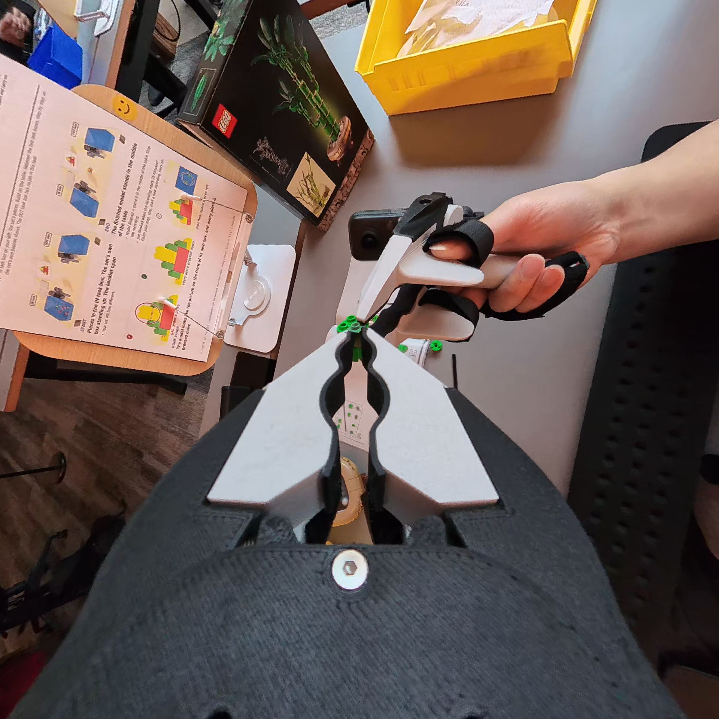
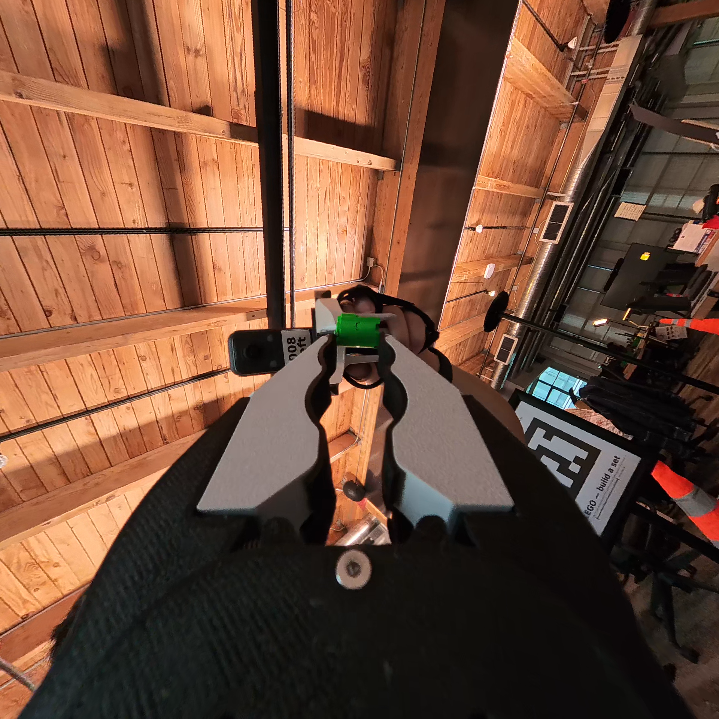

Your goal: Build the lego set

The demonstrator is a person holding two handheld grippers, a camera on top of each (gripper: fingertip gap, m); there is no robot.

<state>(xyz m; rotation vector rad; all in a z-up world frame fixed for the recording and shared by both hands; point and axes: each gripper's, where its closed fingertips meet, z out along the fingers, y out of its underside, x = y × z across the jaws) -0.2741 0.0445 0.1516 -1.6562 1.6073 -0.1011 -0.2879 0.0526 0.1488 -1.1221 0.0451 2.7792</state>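
A small bright green lego assembly (image 1: 350, 326) hangs above the grey table (image 1: 525, 369), pinched between both grippers. My left gripper (image 1: 355, 337) is shut on its lower part, and darker green shows between the fingertips. My right gripper (image 1: 365, 320), held by a hand (image 1: 544, 249), comes in from the right with its tips on the same piece. In the right wrist view, which looks up at a wooden ceiling, my right gripper (image 2: 357, 342) is shut on the green assembly (image 2: 356, 330). The left gripper's camera (image 2: 251, 352) shows just behind it.
An open booklet (image 1: 352, 422) and a tan round lego part (image 1: 348, 486) lie under my left fingers. A loose green piece (image 1: 435, 345) lies nearby. A black lego box (image 1: 280, 113), a yellow bin (image 1: 467, 74) and an instruction sheet (image 1: 116, 233) stand farther back. A black chair (image 1: 661, 389) is on the right. Left and right tips are no more than a few centimetres apart.
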